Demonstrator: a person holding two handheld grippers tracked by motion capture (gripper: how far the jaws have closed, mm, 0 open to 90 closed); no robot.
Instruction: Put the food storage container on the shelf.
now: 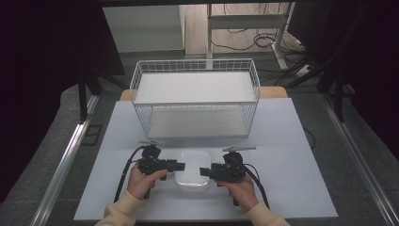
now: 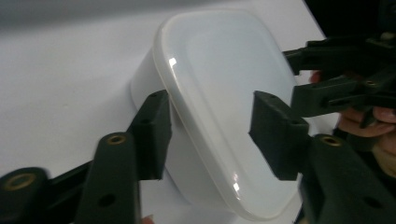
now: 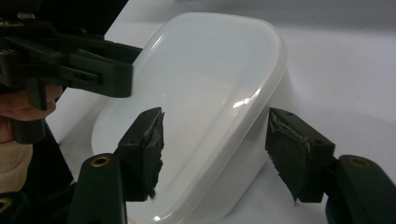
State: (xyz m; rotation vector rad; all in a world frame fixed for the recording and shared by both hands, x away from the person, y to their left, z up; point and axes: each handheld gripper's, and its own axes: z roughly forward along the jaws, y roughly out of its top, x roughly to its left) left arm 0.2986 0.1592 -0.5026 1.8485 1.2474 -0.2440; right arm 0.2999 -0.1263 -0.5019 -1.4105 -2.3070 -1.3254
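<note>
A white lidded plastic container [image 1: 193, 168] sits on the pale table near the front edge. My left gripper [image 1: 181, 165] comes at its left side and my right gripper [image 1: 203, 171] at its right side, each held in a hand. In the left gripper view the container [image 2: 219, 93] has its rim between my left gripper's [image 2: 210, 126] jaws: one pad by the side wall, the other over the lid, with a gap showing. In the right gripper view the container's [image 3: 205, 79] rim likewise lies between my right gripper's [image 3: 215, 144] spread jaws, and neither pad presses on it.
A white wire basket [image 1: 195, 96] with a flat white shelf stands on the table [image 1: 282, 141] behind the container, its open side toward me. Metal rails run along both sides of the table. Desk legs and cables lie on the floor beyond.
</note>
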